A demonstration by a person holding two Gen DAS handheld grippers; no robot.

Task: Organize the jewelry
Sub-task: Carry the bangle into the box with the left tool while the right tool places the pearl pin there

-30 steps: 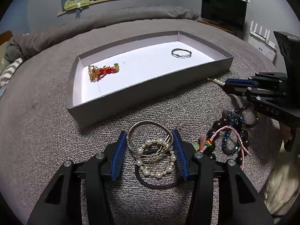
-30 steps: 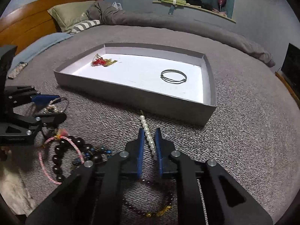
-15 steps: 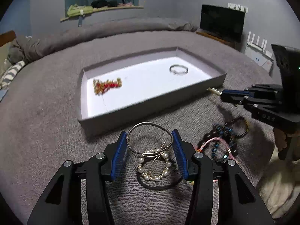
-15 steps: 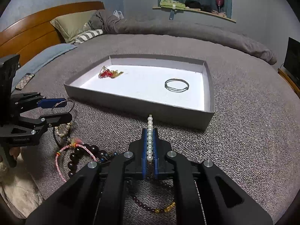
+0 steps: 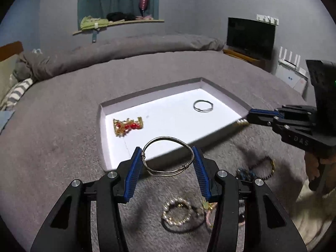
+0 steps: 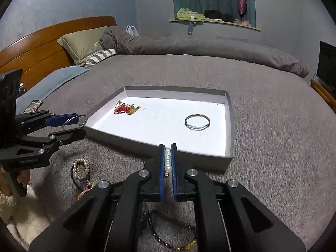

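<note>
Jewelry in transit: my left tongs (image 5: 168, 157) pinch a wire bangle (image 5: 168, 157) only by its two edges, above the bed just before the tray (image 5: 222, 88); any slackening could let the thin, springy hoop pop free. My right tongs (image 6: 167, 159) clamp a pearl strand (image 6: 167, 159), glossy and limp, which may snag the tray wall.

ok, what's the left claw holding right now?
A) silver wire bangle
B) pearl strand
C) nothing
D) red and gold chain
A. The left claw has the silver wire bangle gripped between its blue pads, lifted near the tray; the pearl strand is in the right claw, and the red and gold chain lies in the tray.
</note>
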